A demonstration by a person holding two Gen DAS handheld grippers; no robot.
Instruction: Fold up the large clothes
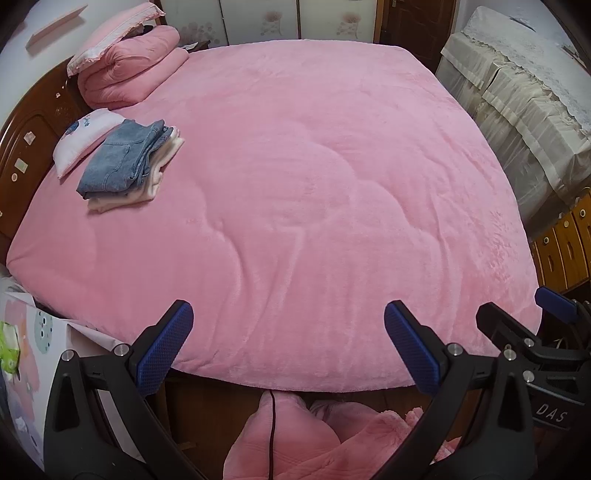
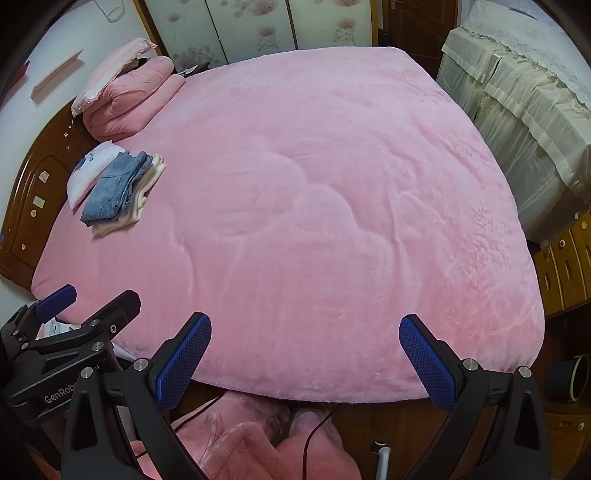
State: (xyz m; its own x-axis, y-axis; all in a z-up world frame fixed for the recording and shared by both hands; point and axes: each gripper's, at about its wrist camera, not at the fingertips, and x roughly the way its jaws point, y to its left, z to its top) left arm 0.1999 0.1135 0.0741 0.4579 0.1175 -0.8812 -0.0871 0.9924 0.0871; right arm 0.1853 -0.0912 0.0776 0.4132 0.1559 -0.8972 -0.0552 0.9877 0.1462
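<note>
Between the blue-padded fingers (image 1: 168, 347) of the left gripper (image 1: 288, 347) lies only the near edge of a large fluffy pink quilt (image 1: 295, 184) spread flat over the bed; the fingers stand wide apart and hold nothing. The right gripper (image 2: 304, 360) hangs just beside it at the same bed edge, its textured blue fingers (image 2: 424, 358) likewise spread wide and empty; each gripper shows at the margin of the other's view. Below both grippers, past the foot of the bed, a heap of plush pink garment (image 1: 303, 435) lies rumpled on the dark wooden floor, with a thin dark cable (image 1: 271, 432) running across it. It touches neither gripper.

Farther out, on the quilt's left side near the carved brown wooden headboard (image 1: 26, 147), sits a stack of folded clothes: a blue denim piece (image 1: 118, 158) on top of cream-coloured folded fabric (image 1: 147, 192). Just beside the stack, touching it, is a small white pillow with a blue print (image 1: 83, 134). Behind that, in the far left corner of the bed, a thick folded pink blanket (image 1: 129, 66) carries a pink lace-trimmed pillow (image 1: 110, 33). Along the right of the bed stand pieces of furniture draped in cream lace-edged cloth (image 1: 517, 110), and floral-panelled wardrobe doors (image 2: 258, 26) fill the far wall.
</note>
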